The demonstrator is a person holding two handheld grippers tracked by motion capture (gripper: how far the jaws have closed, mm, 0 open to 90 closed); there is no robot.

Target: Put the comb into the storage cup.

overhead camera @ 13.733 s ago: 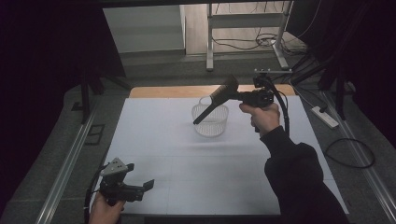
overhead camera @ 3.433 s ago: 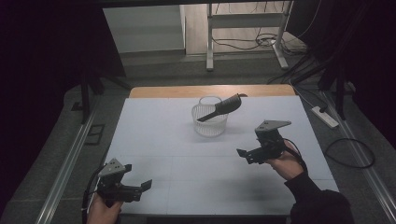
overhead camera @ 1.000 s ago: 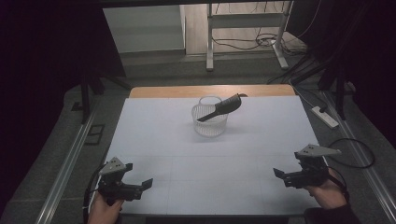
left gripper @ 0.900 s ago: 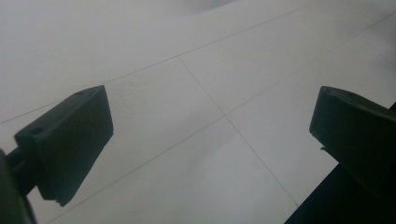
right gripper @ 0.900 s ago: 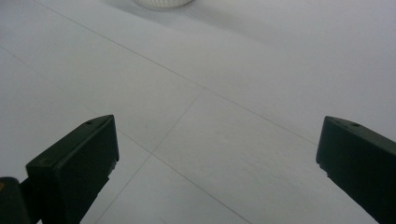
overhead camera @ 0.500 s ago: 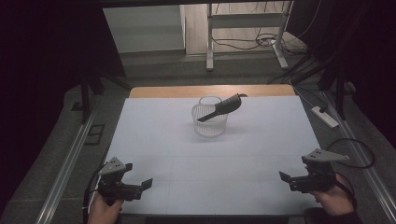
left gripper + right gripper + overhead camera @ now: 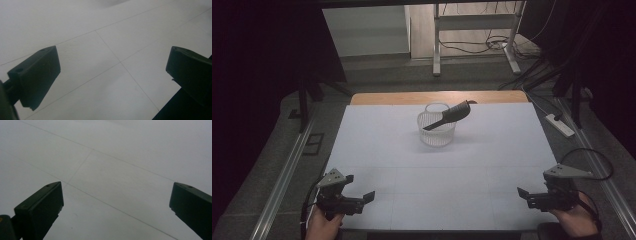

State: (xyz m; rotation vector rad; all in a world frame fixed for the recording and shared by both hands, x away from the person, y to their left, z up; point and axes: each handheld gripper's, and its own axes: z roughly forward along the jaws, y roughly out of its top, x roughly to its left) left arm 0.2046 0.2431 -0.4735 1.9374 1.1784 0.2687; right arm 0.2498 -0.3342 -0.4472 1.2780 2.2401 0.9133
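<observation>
I am holding my left tongs (image 7: pixel 357 199) at seven o'clock and my right tongs (image 7: pixel 532 196) at five o'clock, both gaping wide and gripping nothing, low over the bench (image 7: pixel 412 175). Farther out, at twelve o'clock, the brush (image 7: pixel 449 115) is lying tilted across the basket (image 7: pixel 436 131) rim. I am thinking any knock could tip it out.

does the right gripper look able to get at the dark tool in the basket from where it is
Probably yes: the right gripper is open and empty, and bare white table lies between it and the dark tool propped across the basket.
</observation>
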